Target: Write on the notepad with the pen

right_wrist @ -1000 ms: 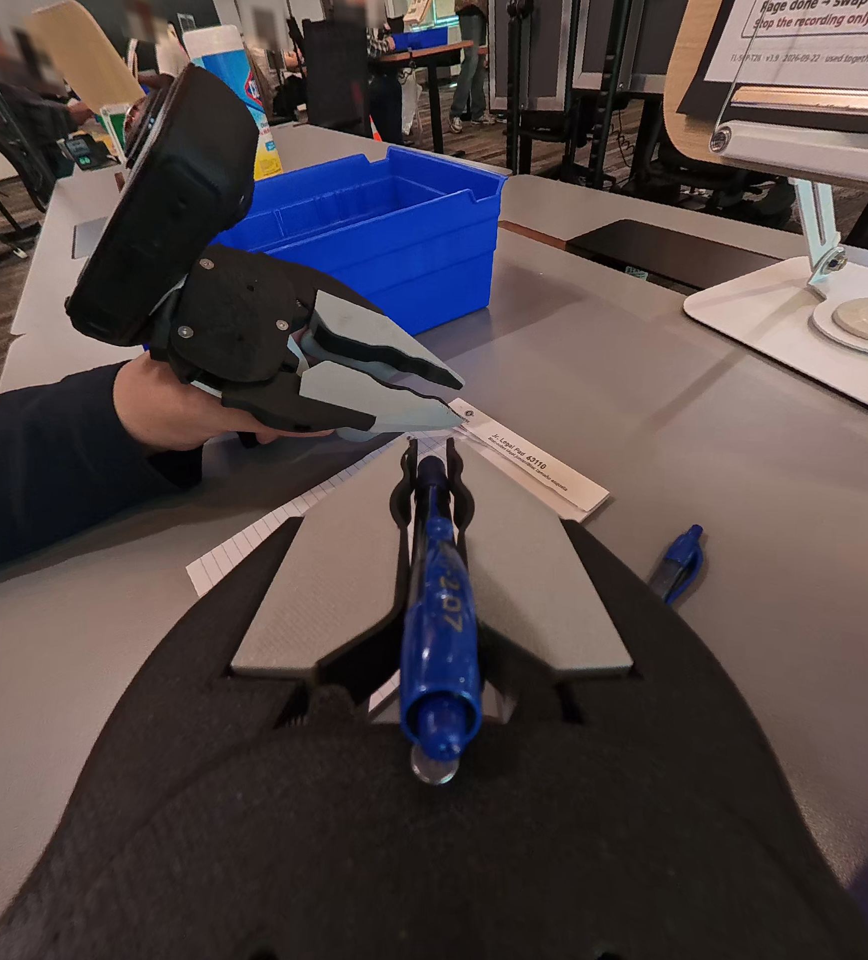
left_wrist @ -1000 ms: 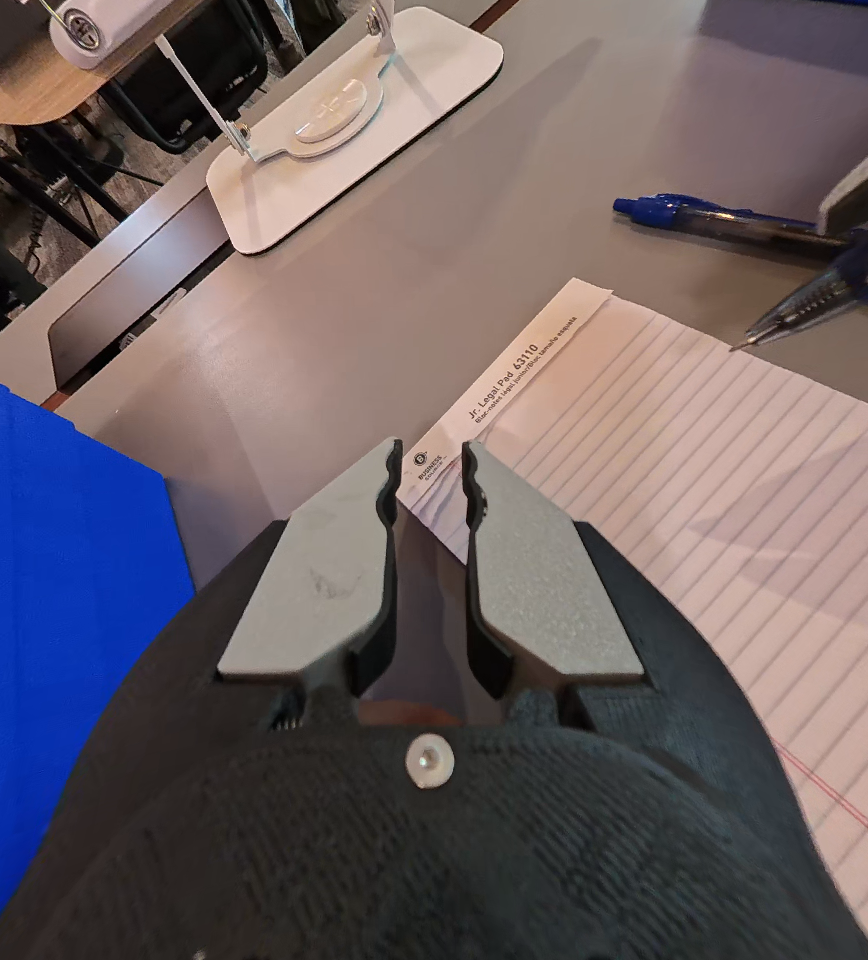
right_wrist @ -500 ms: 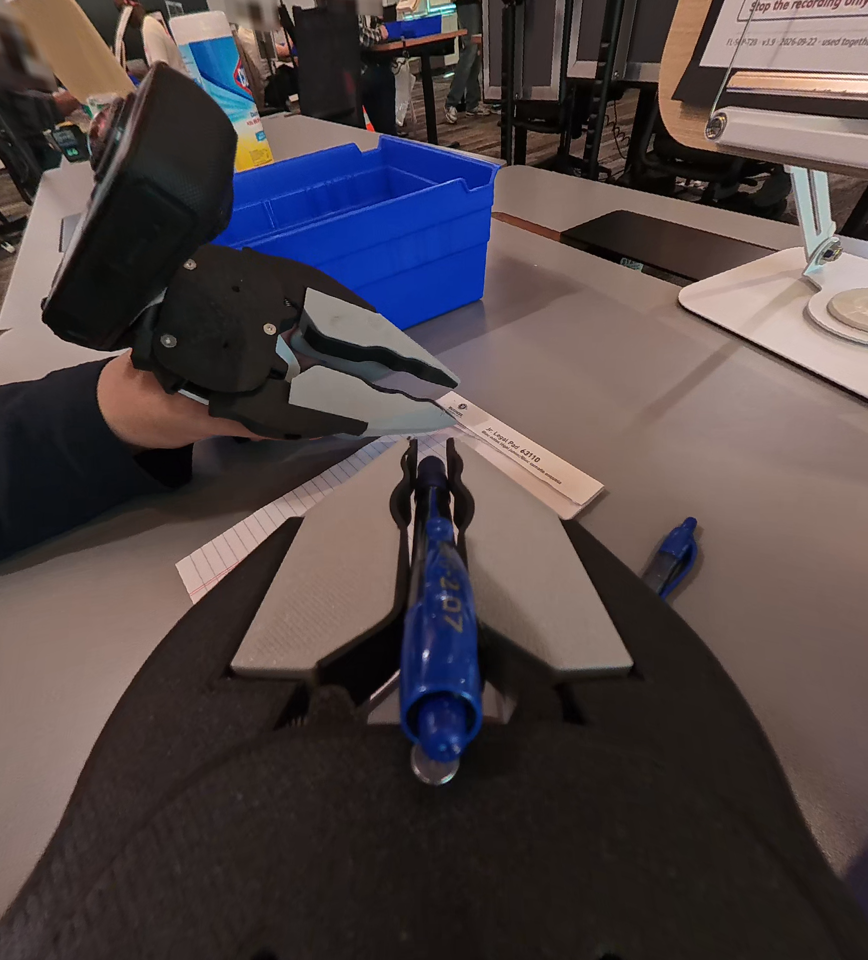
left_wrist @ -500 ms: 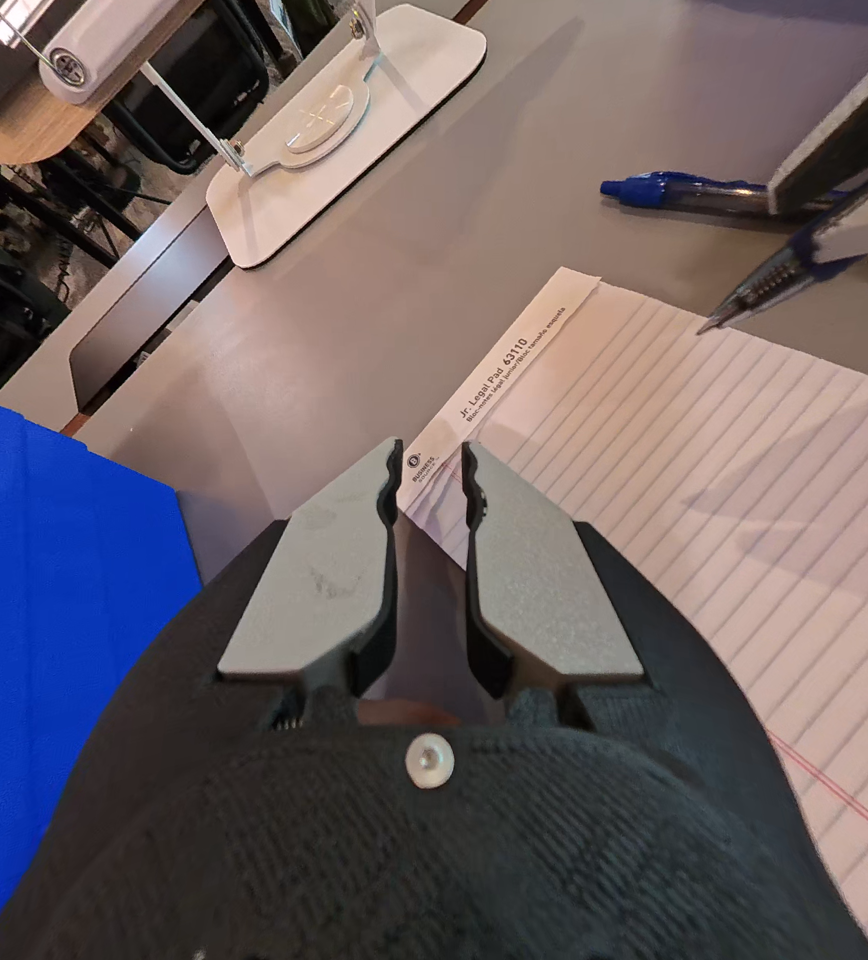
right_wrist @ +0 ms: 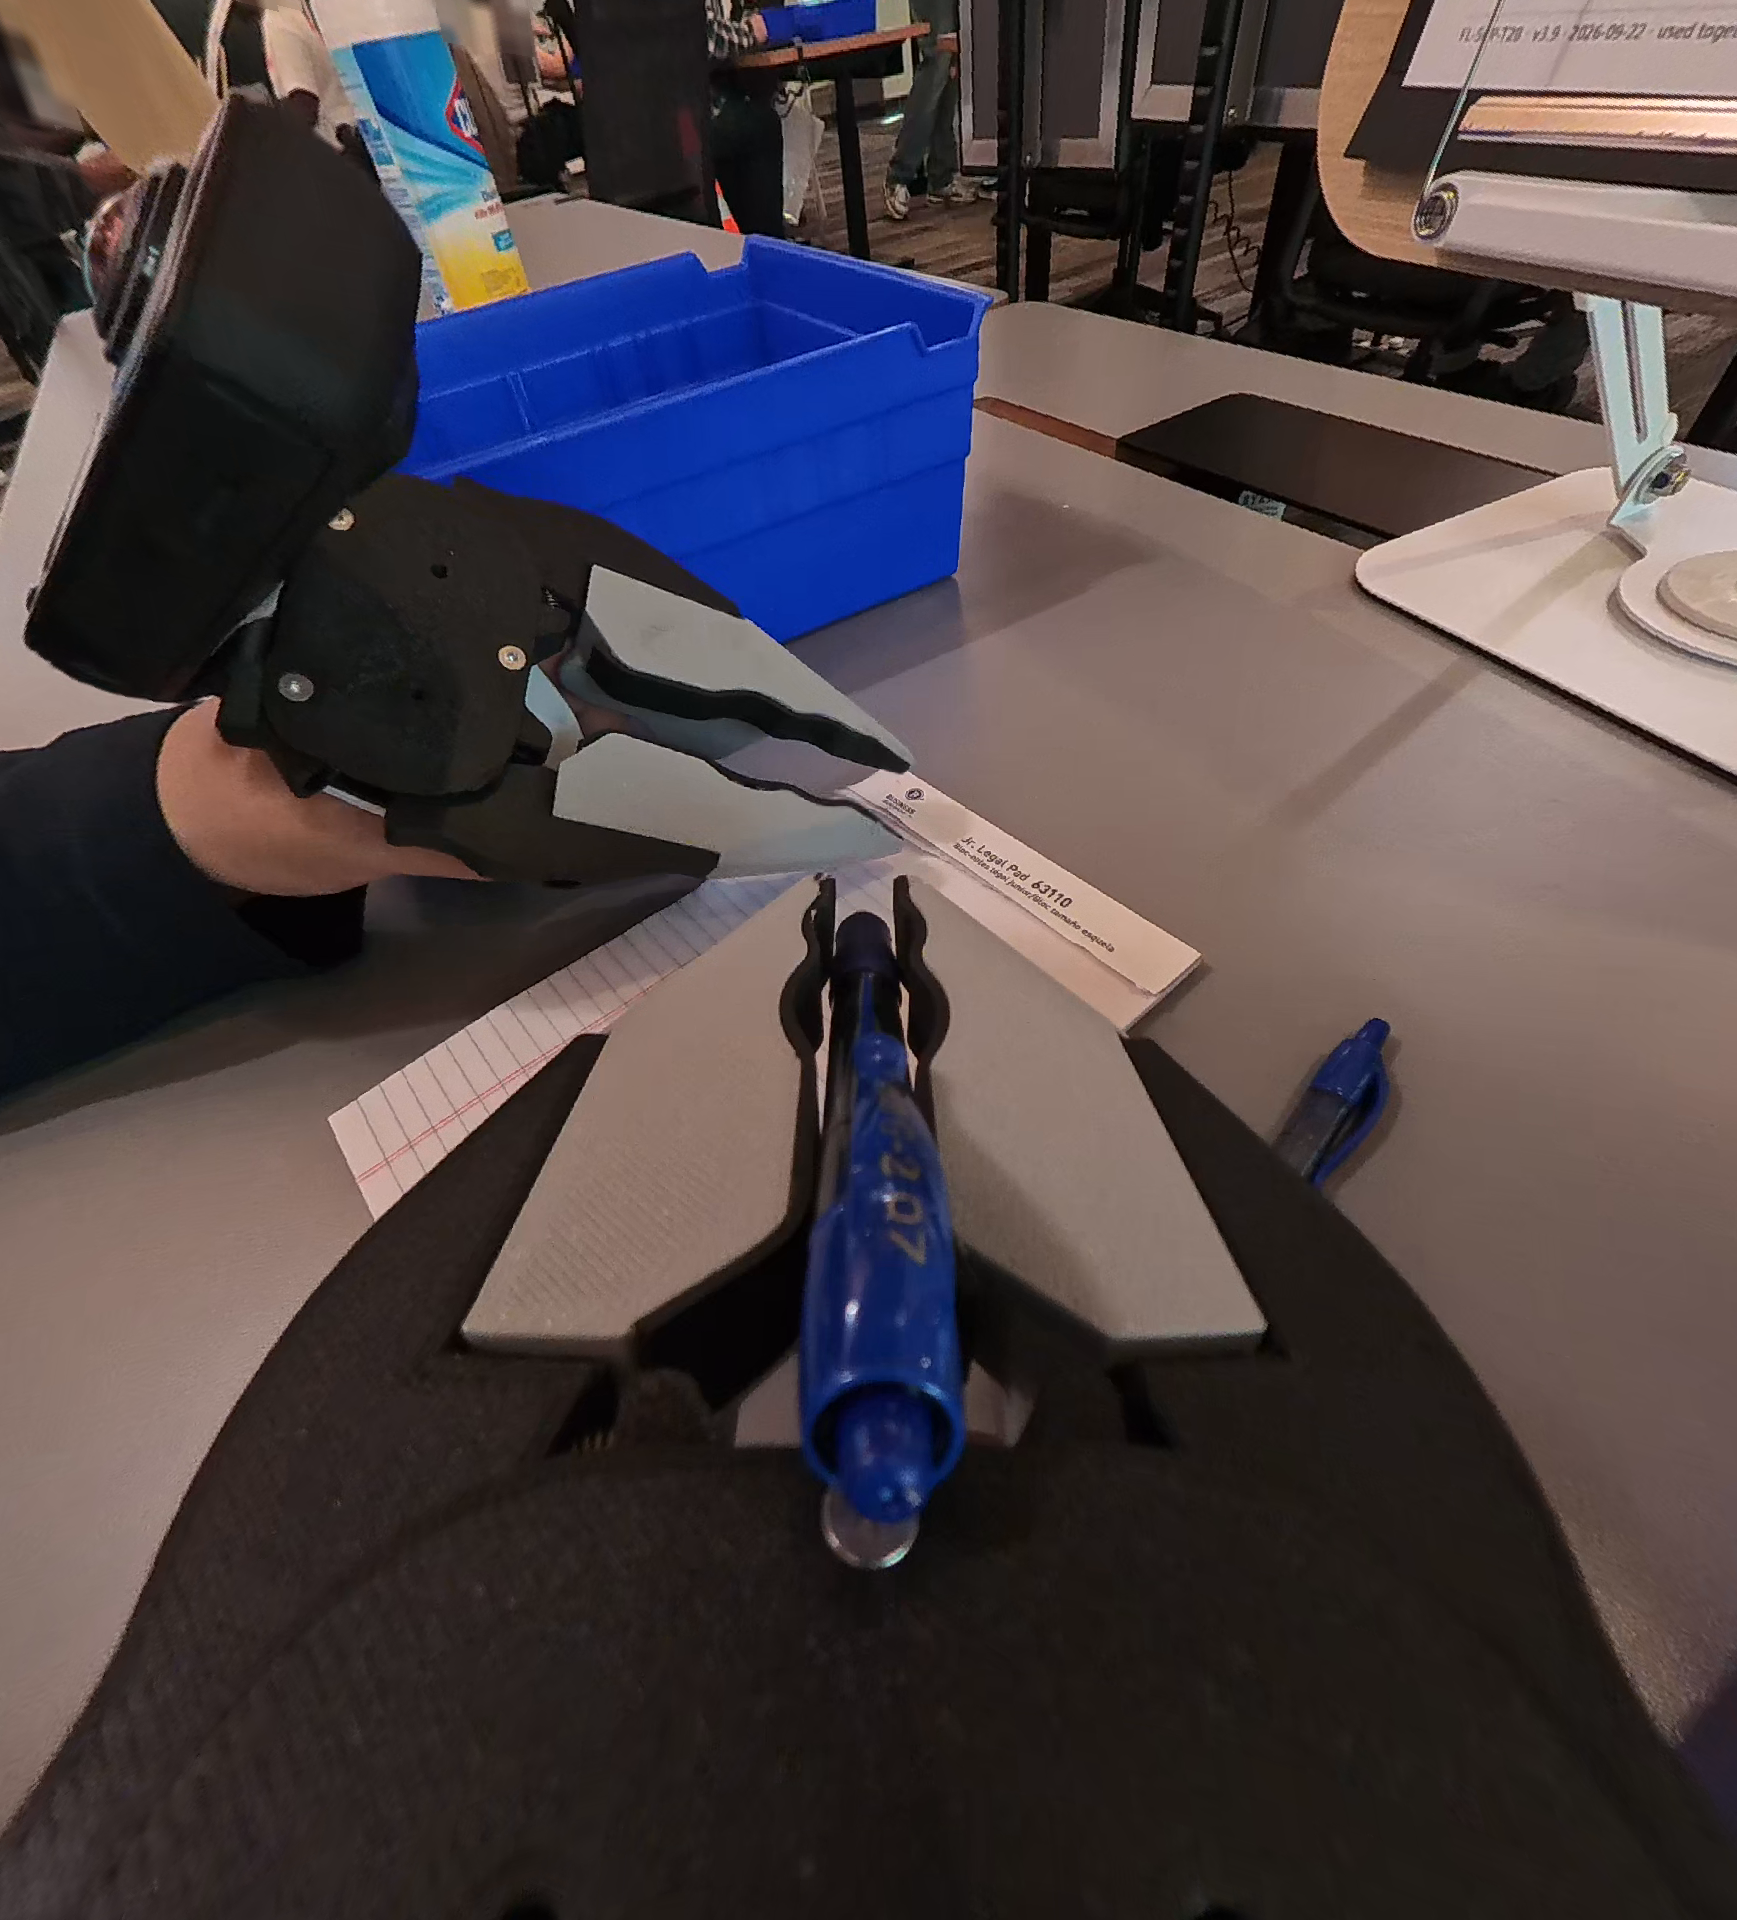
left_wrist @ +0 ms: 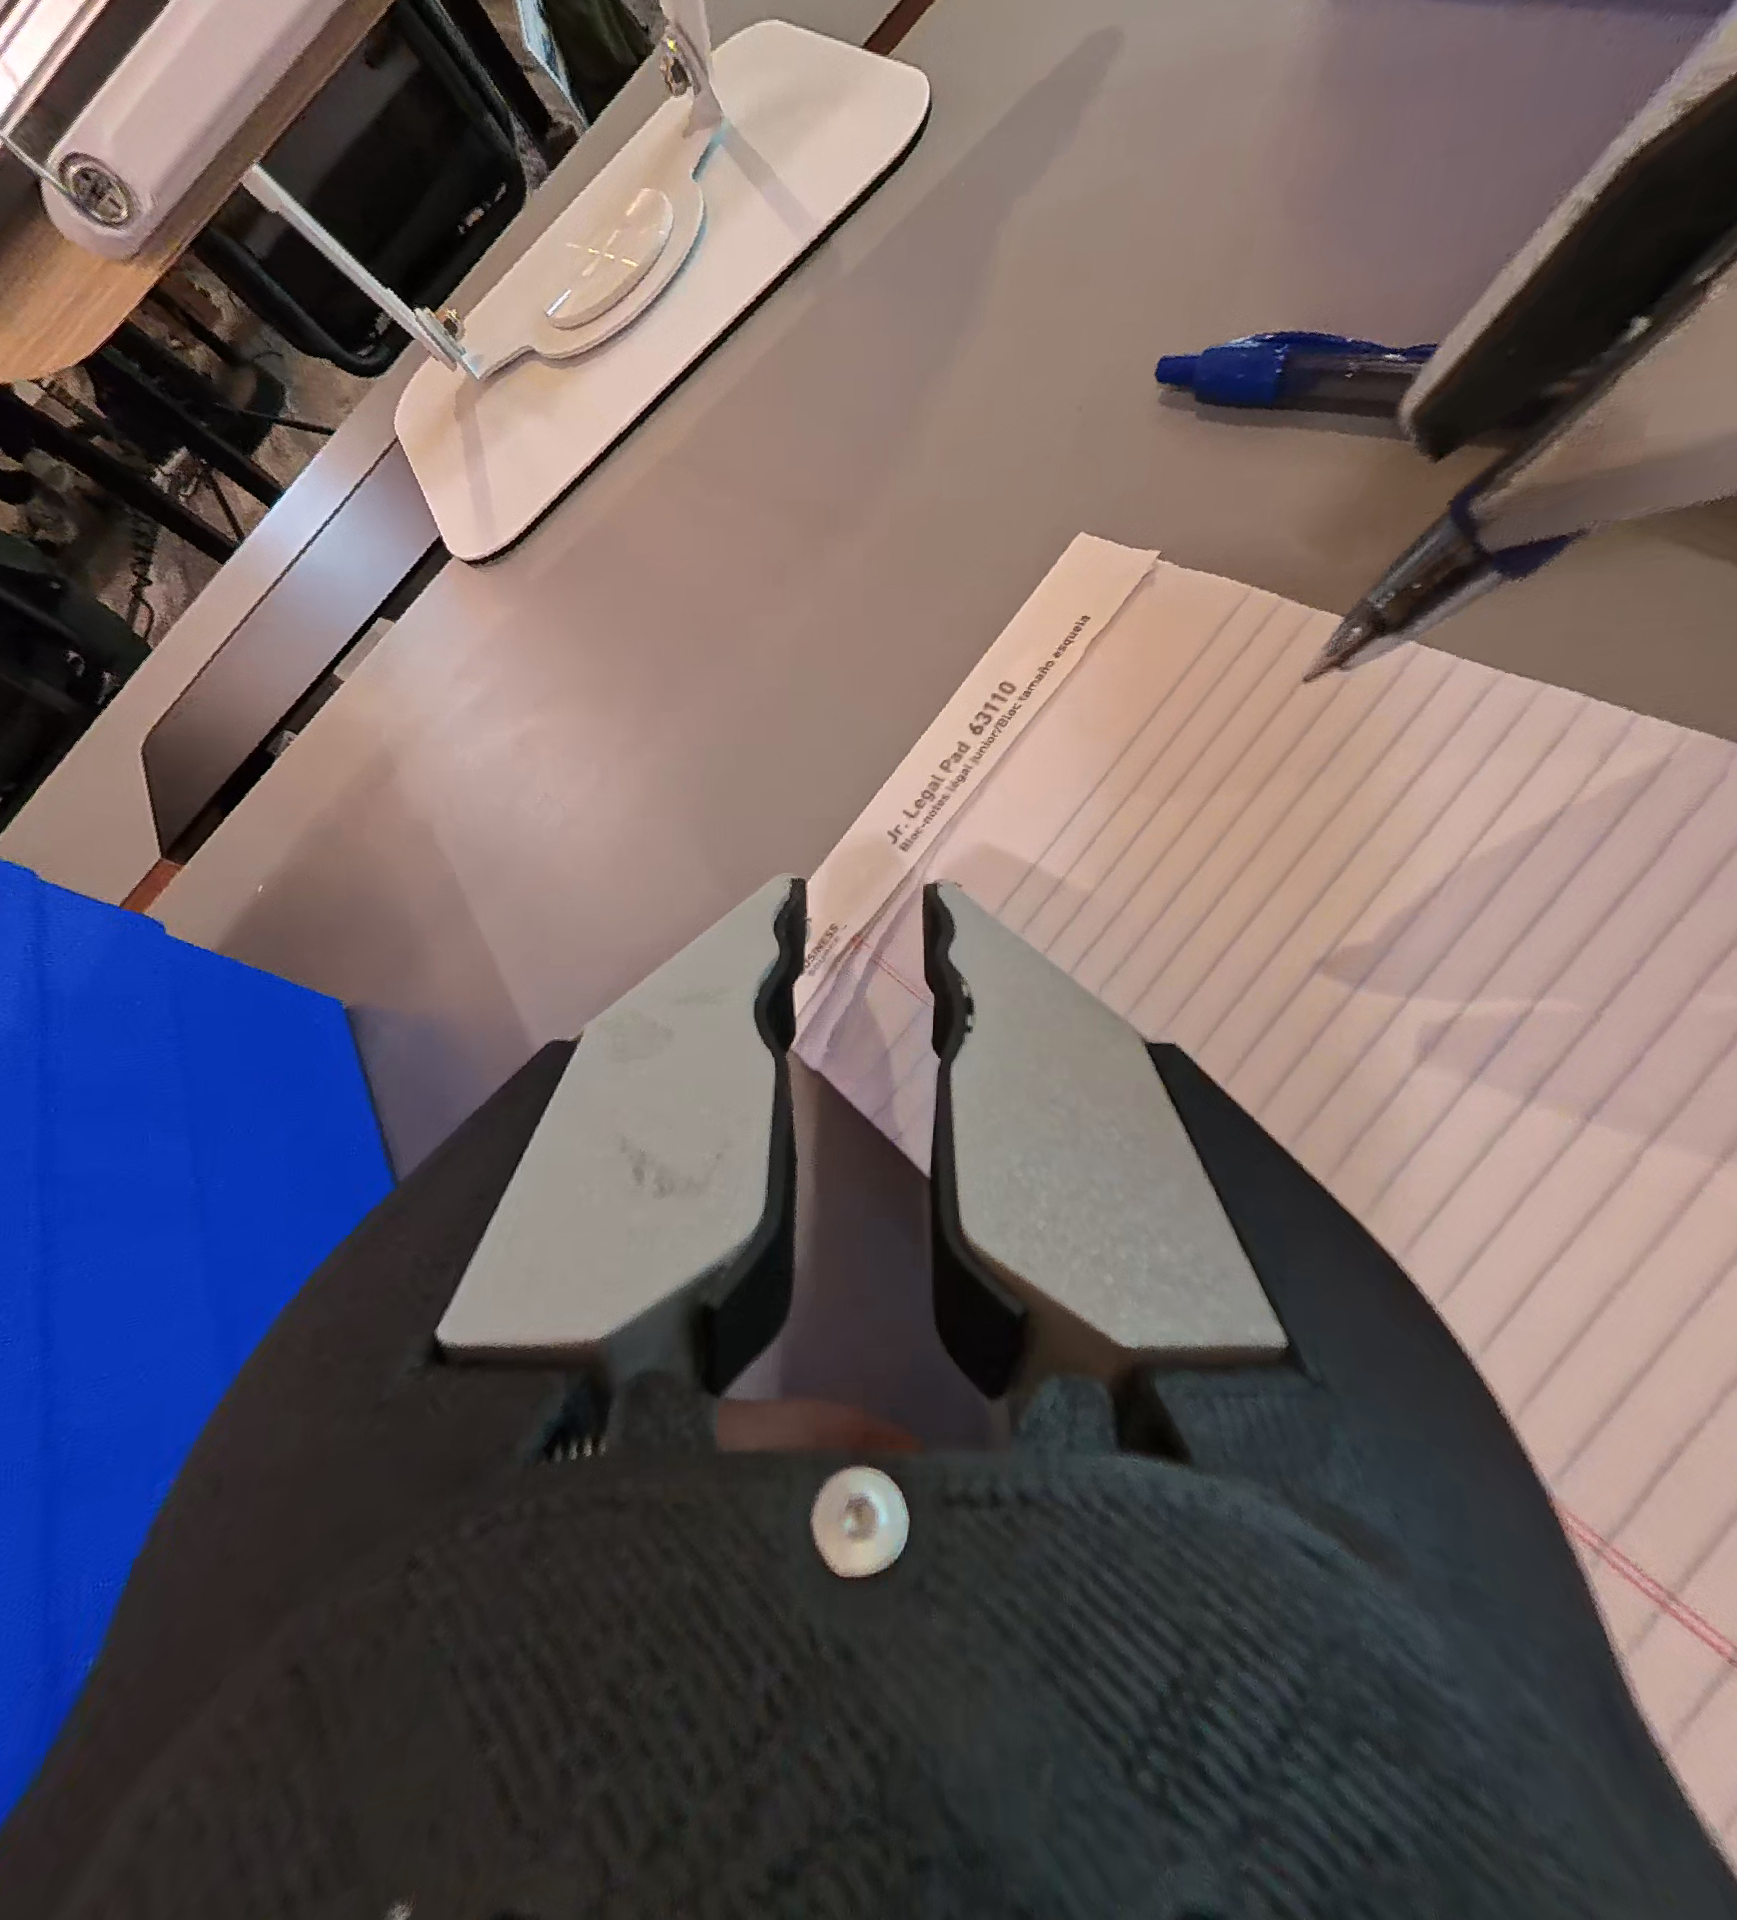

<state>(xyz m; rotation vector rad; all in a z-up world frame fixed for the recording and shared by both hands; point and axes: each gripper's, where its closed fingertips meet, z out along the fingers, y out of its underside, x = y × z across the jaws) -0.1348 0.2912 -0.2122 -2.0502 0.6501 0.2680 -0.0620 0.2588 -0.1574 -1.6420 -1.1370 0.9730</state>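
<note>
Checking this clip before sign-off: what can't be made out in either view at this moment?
- Pen tip: hidden in the right wrist view by the right tool; the left view cannot settle whether it touches the notepad.
- Notepad's near part: covered by both tool bodies.
- Spare pen: its far end is hidden behind the right tool in the left view.
- Left tool: contact with the pad's corner is unclear.

White ruled notepad (left_wrist: 1415, 987); blue pen (right_wrist: 879, 1226); blue bin (right_wrist: 739, 436); grey table (right_wrist: 1363, 831)
</note>
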